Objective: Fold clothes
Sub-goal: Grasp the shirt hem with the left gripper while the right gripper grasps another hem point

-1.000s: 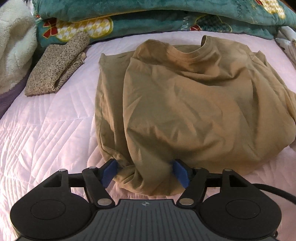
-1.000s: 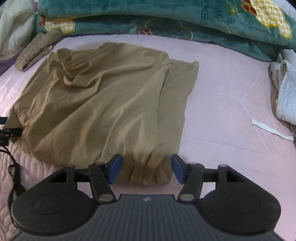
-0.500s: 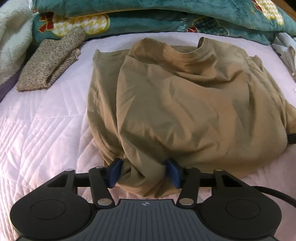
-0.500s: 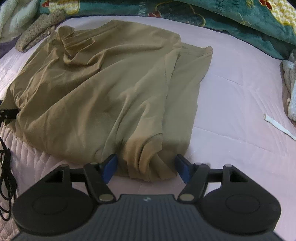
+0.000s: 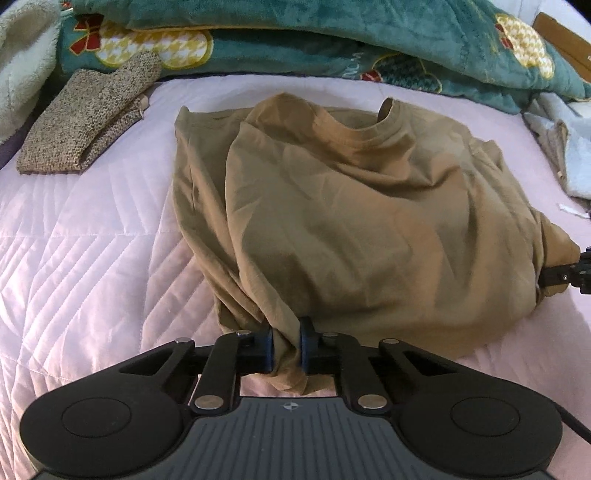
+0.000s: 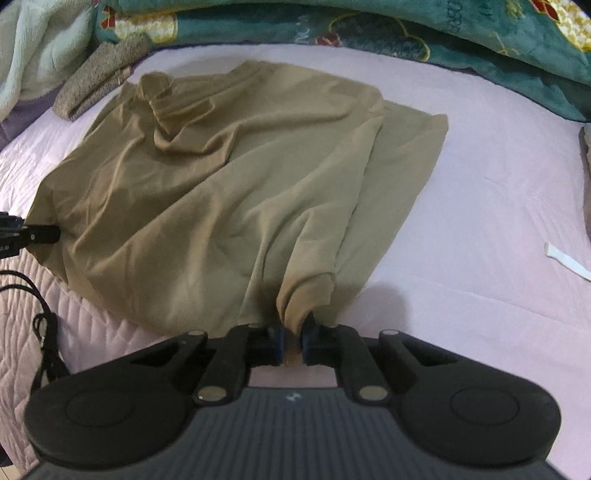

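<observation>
A tan T-shirt (image 5: 351, 221) lies partly folded on the pink quilted bedspread (image 5: 81, 266), collar toward the far pillows. My left gripper (image 5: 286, 338) is closing its jaws on the shirt's near left hem, the blue pads (image 5: 269, 343) pressing a bunch of cloth. In the right wrist view the same T-shirt (image 6: 229, 192) spreads out, and my right gripper (image 6: 291, 338) is closing its jaws on the near right hem, cloth pinched between its pads. Each gripper's tip shows at the other view's edge, gripping the shirt.
A speckled brown knit garment (image 5: 85, 122) lies at the far left. Teal patterned blankets (image 5: 332, 33) are piled along the back, with a cream fleece (image 5: 18, 66) at the far left. Grey clothes (image 5: 565, 147) and a white strip (image 6: 569, 260) lie to the right. A black cable (image 6: 44, 332) trails on the left.
Both grippers went from wide open around the near hem to closed on it, gathering cloth between the pads. The shirt's near edge has bunched up and lifted slightly.
</observation>
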